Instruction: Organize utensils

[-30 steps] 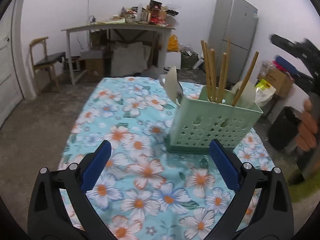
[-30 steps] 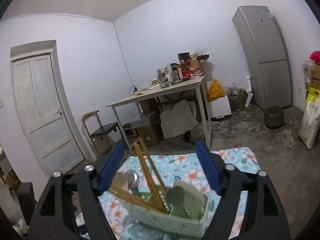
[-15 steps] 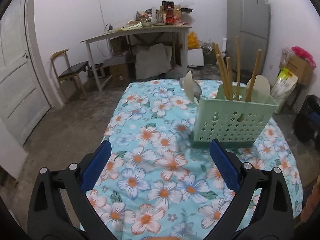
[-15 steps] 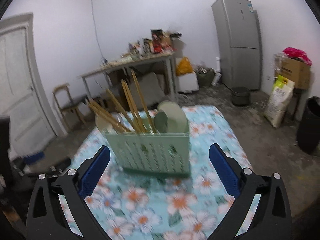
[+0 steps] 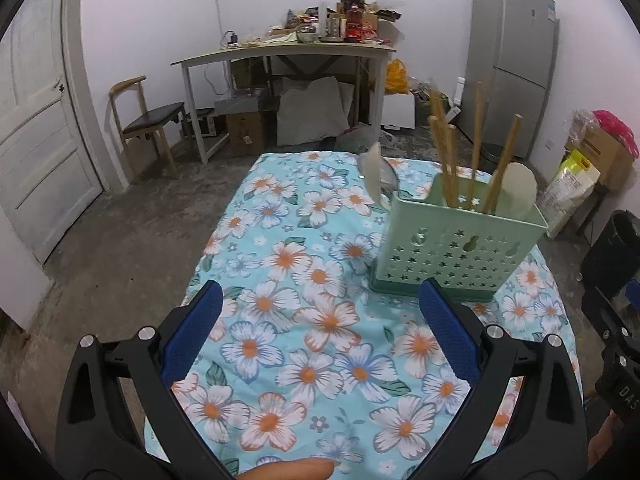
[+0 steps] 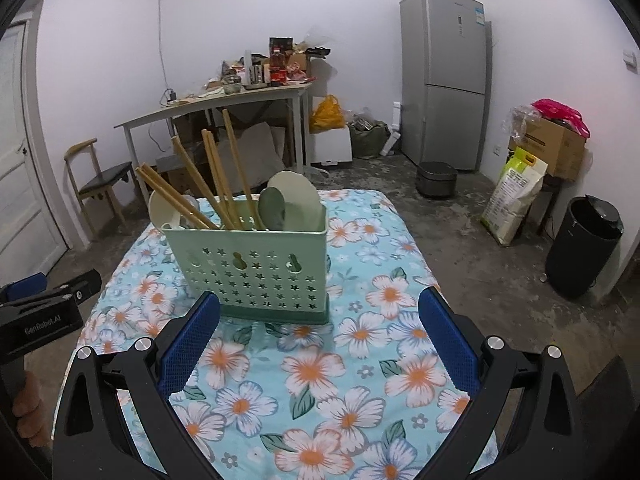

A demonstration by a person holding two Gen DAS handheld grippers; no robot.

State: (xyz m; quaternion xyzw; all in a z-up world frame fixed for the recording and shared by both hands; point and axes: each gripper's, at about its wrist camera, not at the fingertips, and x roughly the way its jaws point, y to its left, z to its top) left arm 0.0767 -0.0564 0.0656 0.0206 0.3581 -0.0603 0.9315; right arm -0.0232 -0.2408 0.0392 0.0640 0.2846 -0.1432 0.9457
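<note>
Grippers: left (image 5: 318, 312), right (image 6: 319, 320) spread wide, empty | utensil caddy (image 6: 254, 266) upright on tablecloth (image 6: 360, 360)

One green utensil caddy (image 6: 256, 272) on the flowered tablecloth (image 6: 360, 360). In it, wooden chopsticks (image 6: 224, 176): six countable from the right wrist view, though they overlap, so the count is not firm. Pale spoons or scoops (image 6: 296, 200): two cream bowls and one green bowl visible there; a metal spoon (image 5: 386, 178) also shows from the left wrist view. Two grippers present, left gripper (image 5: 320, 328) and right gripper (image 6: 320, 328), each with two blue-padded fingers set wide apart, nothing between them.
</note>
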